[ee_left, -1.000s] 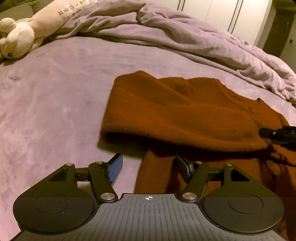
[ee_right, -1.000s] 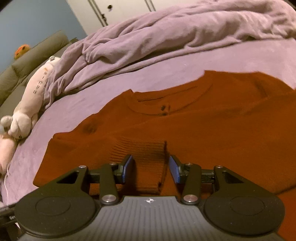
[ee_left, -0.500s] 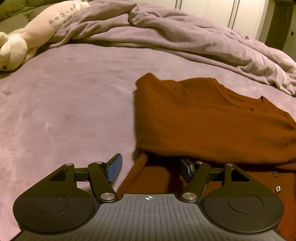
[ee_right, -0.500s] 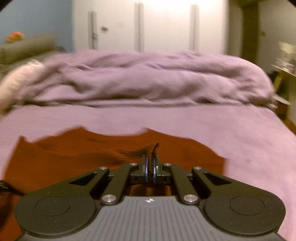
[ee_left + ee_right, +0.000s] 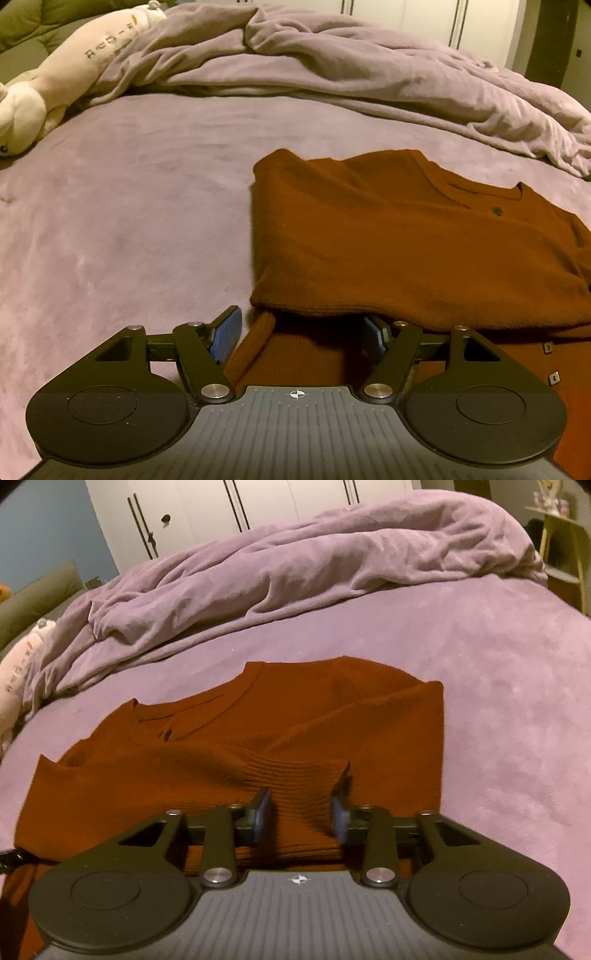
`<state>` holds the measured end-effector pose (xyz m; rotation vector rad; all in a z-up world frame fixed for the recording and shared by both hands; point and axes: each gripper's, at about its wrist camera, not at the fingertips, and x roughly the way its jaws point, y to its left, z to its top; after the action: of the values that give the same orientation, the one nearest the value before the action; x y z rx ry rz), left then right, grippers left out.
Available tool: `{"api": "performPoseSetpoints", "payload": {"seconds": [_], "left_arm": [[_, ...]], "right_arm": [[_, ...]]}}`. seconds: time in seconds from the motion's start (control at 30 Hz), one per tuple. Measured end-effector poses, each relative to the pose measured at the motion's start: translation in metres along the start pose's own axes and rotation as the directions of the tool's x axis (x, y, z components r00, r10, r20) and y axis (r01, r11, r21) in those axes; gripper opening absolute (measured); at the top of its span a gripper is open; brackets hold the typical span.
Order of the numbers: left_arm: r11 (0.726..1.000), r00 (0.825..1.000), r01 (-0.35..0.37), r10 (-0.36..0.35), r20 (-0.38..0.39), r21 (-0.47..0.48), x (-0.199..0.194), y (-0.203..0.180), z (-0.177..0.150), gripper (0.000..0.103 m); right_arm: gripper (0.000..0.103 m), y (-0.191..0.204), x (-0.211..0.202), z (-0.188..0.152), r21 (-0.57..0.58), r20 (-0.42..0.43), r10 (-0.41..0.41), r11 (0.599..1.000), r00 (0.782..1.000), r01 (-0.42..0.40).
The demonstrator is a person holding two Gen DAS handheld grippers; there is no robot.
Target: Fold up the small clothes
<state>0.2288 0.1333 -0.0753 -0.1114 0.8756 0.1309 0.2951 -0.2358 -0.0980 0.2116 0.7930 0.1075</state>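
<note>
Both tongs stand apart: left tongs (image 5: 301, 332) straddle the cardigan (image 5: 399, 240) hem, right tongs (image 5: 301, 814) flank a ribbed cuff (image 5: 295, 779). Cardigan lies on the bed (image 5: 129, 206); duvet (image 5: 332, 62) at twelve, plush (image 5: 70, 70) at ten.

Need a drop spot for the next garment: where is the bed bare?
Bare sheet left of the rust sweater, bordered by the plush toy and rumpled duvet. Also bare right of the sweater, below the duvet. Crowded along the sweater's near edge, where both grippers sit.
</note>
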Motion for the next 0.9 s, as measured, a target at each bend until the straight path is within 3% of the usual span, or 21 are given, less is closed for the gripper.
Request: {"api": "performPoseSetpoints", "payload": {"seconds": [0.1,0.23,0.43,0.63,0.7,0.77,0.83,0.9], "left_arm": [[1.000,1.000,-0.019,0.019,0.016,0.000,-0.003,-0.001,0.001,0.073],[0.999,0.999,-0.038,0.038,0.021,0.017,-0.002,-0.002,0.005,0.073],[0.999,0.999,-0.038,0.037,0.015,0.021,-0.003,-0.004,0.005,0.073],[1.000,0.997,-0.022,0.021,0.069,0.012,-0.021,-0.004,0.015,0.073],[0.999,0.994,-0.029,0.027,0.108,0.018,-0.030,-0.005,0.021,0.074],[0.999,0.991,-0.031,0.029,0.130,0.019,-0.033,-0.005,0.026,0.078],[1.000,0.992,-0.023,0.021,0.127,0.015,-0.032,-0.006,0.030,0.078],[1.000,0.994,-0.013,0.011,0.106,0.015,-0.028,-0.008,0.032,0.078]], "right_arm": [[0.003,0.016,-0.013,0.003,-0.128,0.069,-0.076,0.988,0.995,0.084],[0.003,0.026,-0.035,0.012,-0.227,0.224,-0.185,0.945,0.957,0.236],[0.003,0.005,-0.018,0.010,-0.233,0.128,-0.245,0.935,0.961,0.269],[0.003,-0.002,-0.010,0.006,-0.225,0.097,-0.228,0.943,0.969,0.244],[0.003,-0.014,-0.016,0.009,-0.126,0.093,-0.154,0.978,0.984,0.165],[0.003,-0.028,-0.018,0.012,-0.042,0.086,-0.140,0.989,0.986,0.144],[0.003,-0.030,-0.012,0.009,-0.070,0.071,-0.193,0.978,0.979,0.198],[0.003,-0.028,-0.008,0.005,-0.119,0.079,-0.307,0.941,0.948,0.315]]}}
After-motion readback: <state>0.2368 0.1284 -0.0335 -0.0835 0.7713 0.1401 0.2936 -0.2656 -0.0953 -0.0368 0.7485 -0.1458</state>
